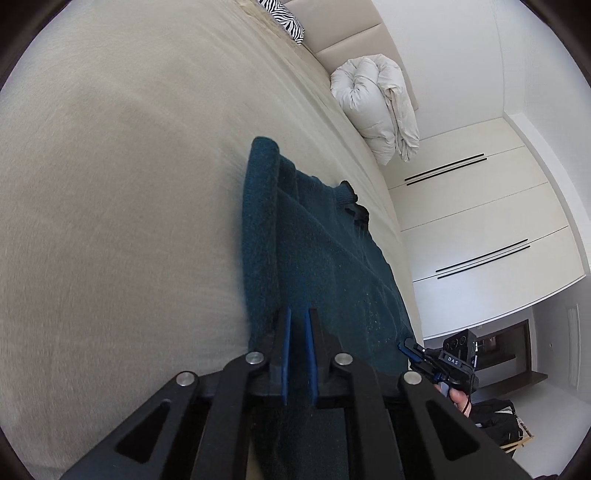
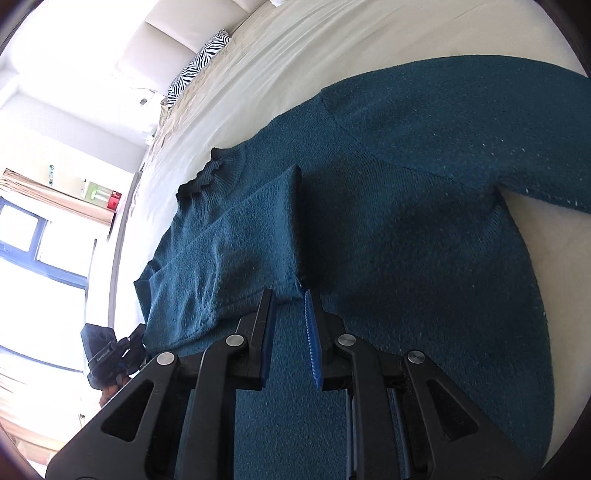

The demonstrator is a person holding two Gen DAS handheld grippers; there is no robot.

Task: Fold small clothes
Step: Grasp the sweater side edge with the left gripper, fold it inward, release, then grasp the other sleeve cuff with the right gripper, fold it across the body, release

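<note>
A dark teal knitted sweater (image 1: 325, 258) (image 2: 406, 221) lies flat on the beige bed (image 1: 110, 184) (image 2: 295, 44). One sleeve (image 2: 240, 229) is folded across its body; the other sleeve (image 2: 498, 110) stretches out to the side. Its ribbed collar (image 2: 214, 173) points away from me. My left gripper (image 1: 299, 314) hovers over the sweater's near edge, its blue pads almost together with no cloth visibly pinched. My right gripper (image 2: 288, 295) is open just short of the folded sleeve's cuff, with nothing between its pads. In the left wrist view the right gripper (image 1: 410, 349) sits at the sweater's far edge.
A rolled white duvet (image 1: 373, 107) and a zebra-striped pillow (image 1: 284, 18) (image 2: 199, 62) lie at the head of the bed. White wardrobe doors (image 1: 480, 221) stand past one side, a bright window (image 2: 37, 240) past the other. A person's hand (image 1: 458, 398) holds the right gripper.
</note>
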